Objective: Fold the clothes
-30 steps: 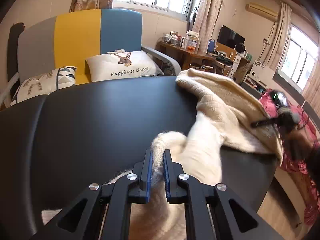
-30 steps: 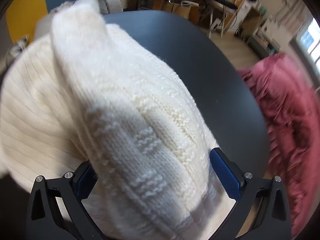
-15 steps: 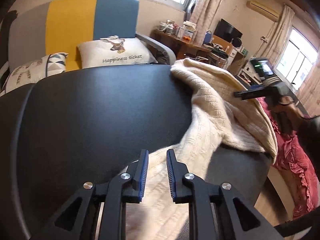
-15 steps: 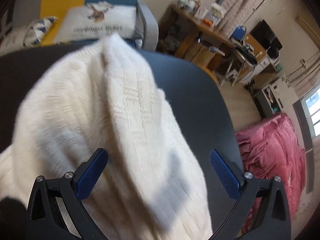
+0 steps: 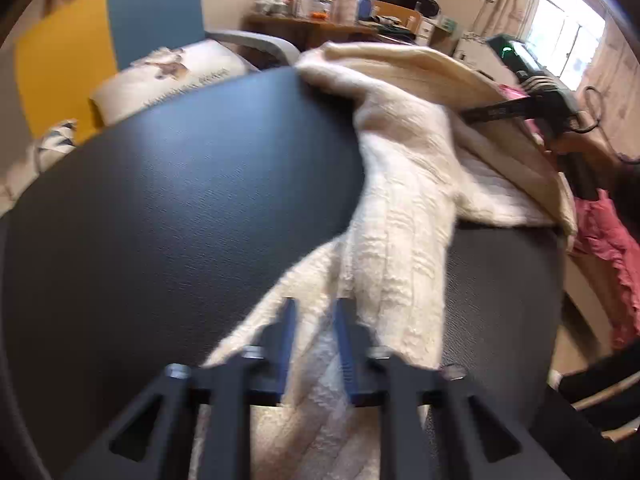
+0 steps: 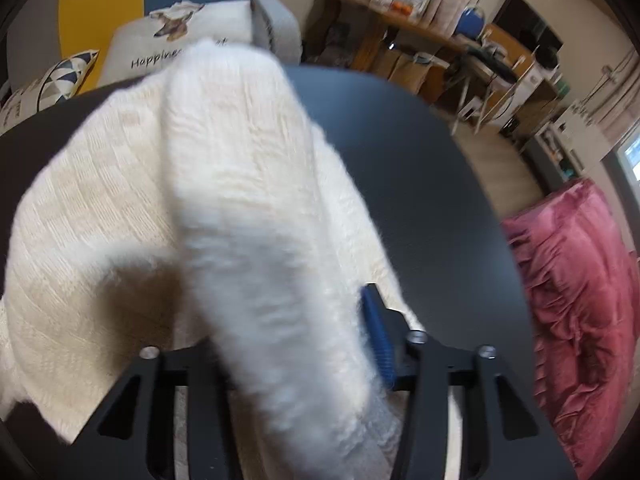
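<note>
My left gripper (image 5: 313,312) has just pinched shut on a fold of the cream knitted sweater (image 5: 400,208) spread over the black table (image 5: 180,200). My right gripper (image 6: 304,344) has just been closing around a thick roll of that sweater (image 6: 248,200), gripping it.

Cream cable-knit sweater (image 5: 404,216) on black table (image 5: 180,184) — pink ruffled bedding (image 6: 576,280)

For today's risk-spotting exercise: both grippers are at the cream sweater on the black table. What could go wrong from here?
1. The sweater hangs over the table edge by the pink bedding; a tug might drag it off.
2. The right gripper has been closing on a thick bunched fold, so it may slip.
</note>
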A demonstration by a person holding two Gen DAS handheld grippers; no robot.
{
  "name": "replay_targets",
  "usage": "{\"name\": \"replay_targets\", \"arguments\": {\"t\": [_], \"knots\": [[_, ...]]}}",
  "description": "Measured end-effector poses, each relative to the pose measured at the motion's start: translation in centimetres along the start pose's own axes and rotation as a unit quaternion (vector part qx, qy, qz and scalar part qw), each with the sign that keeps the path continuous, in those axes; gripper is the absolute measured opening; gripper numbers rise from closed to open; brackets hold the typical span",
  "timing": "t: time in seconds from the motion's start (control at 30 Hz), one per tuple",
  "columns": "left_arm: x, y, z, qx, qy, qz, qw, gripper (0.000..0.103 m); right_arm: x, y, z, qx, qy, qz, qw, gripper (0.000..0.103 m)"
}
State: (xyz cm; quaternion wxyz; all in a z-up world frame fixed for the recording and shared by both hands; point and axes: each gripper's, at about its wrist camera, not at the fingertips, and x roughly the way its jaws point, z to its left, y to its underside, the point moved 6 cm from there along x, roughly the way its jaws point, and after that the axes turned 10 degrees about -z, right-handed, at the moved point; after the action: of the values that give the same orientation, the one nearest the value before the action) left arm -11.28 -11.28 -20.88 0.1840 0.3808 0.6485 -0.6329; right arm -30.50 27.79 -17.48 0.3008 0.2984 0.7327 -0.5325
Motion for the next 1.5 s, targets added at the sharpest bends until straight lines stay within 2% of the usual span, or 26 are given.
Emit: {"name": "replay_targets", "arguments": {"t": [0.07,0.17,0.23,0.27,0.33,0.4,0.47,0.6,0.7,0.83,0.9,1.0,1.1,1.13,1.23,1.3,1.33,1.37,1.43,1.5], "knots": [[-1.5,-0.7,1.0,-0.029,-0.031,-0.039,0.9983,0.0,-1.1,-0.6,-0.8,-0.02,0.029,-0.018,0.999,0.032],[-4.5,-1.7,2.1,-0.07,-0.054,-0.096,0.9915,0.0,-2.8,-0.8,-2.7,-0.019,0.06,-0.046,0.997,0.03],[-4.8,-1.3,2.6,-0.076,-0.057,-0.089,0.9914,0.0,-3.2,0.1,-4.6,0.021,0.068,-0.044,0.996,0.03],[-5.0,-1.1,2.9,-0.079,-0.059,-0.086,0.9914,0.0,-2.6,1.0,-5.4,0.038,0.069,-0.028,0.997,0.03],[-4.2,-0.8,3.3,-0.086,-0.049,-0.065,0.993,0.009,-1.7,3.2,-5.6,0.06,0.053,-0.004,0.997,0.031],[-3.2,-1.2,3.6,-0.098,-0.032,-0.053,0.9932,0.015,-1.6,4.4,-5.7,0.101,0.02,-0.002,0.995,0.04],[-2.2,-2.0,3.8,-0.103,-0.014,-0.047,0.9935,0.016,-2.0,4.9,-6.1,0.136,-0.006,-0.004,0.991,0.05],[-0.2,-4.1,2.3,-0.039,0.021,-0.026,0.9987,0.018,-3.0,4.5,-6.3,0.127,-0.016,-0.005,0.992,0.063],[1.8,-5.0,1.4,-0.009,0.065,0.017,0.9977,0.021,-4.2,4.2,-6.7,0.118,-0.011,-0.016,0.993,0.063],[4.2,-4.8,0.1,0.024,0.125,0.081,0.9886,0.024,-6.0,2.2,-8.1,0.114,-0.024,-0.053,0.992,0.064],[4.7,-4.3,-0.5,0.051,0.141,0.097,0.9839,0.027,-7.0,1.8,-7.6,0.104,-0.029,-0.064,0.992,0.065],[4.5,-3.7,-0.8,0.062,0.141,0.097,0.9833,0.028,-8.6,0.6,-6.1,0.078,-0.041,-0.087,0.992,0.066],[4.2,-3.4,-0.9,0.059,0.123,0.087,0.9868,0.025,-9.3,-0.6,-3.5,0.049,-0.073,-0.094,0.992,0.076],[4.0,-3.4,-0.9,0.057,0.109,0.077,0.9894,0.017,-9.4,-1.0,-2.6,0.04,-0.086,-0.093,0.991,0.079],[3.3,-3.3,-0.4,0.016,0.07,0.045,0.9964,0.008,-8.5,-1.5,1.8,-0.004,-0.117,-0.073,0.99,0.079],[2.1,-3.1,0.2,-0.016,0.026,0.009,0.9995,0.007,-7.4,-1.5,4.2,-0.043,-0.108,-0.058,0.992,0.079],[1.3,-2.9,0.5,-0.03,0.004,-0.01,0.9995,0.007,-6.5,-1.5,5.2,-0.064,-0.088,-0.052,0.993,0.079],[0.3,-2.7,0.9,-0.044,-0.014,-0.029,0.9985,0.007,-5.6,-1.5,6.1,-0.085,-0.068,-0.046,0.993,0.079],[-1.7,-2.2,1.8,-0.07,-0.05,-0.067,0.9941,0.007,-3.1,-1.1,7.4,-0.109,-0.047,-0.009,0.993,0.079],[-3.5,-1.5,2.2,-0.081,-0.078,-0.094,0.9893,0.007,-0.9,-0.2,8.2,-0.113,-0.043,0.027,0.992,0.079]]}}
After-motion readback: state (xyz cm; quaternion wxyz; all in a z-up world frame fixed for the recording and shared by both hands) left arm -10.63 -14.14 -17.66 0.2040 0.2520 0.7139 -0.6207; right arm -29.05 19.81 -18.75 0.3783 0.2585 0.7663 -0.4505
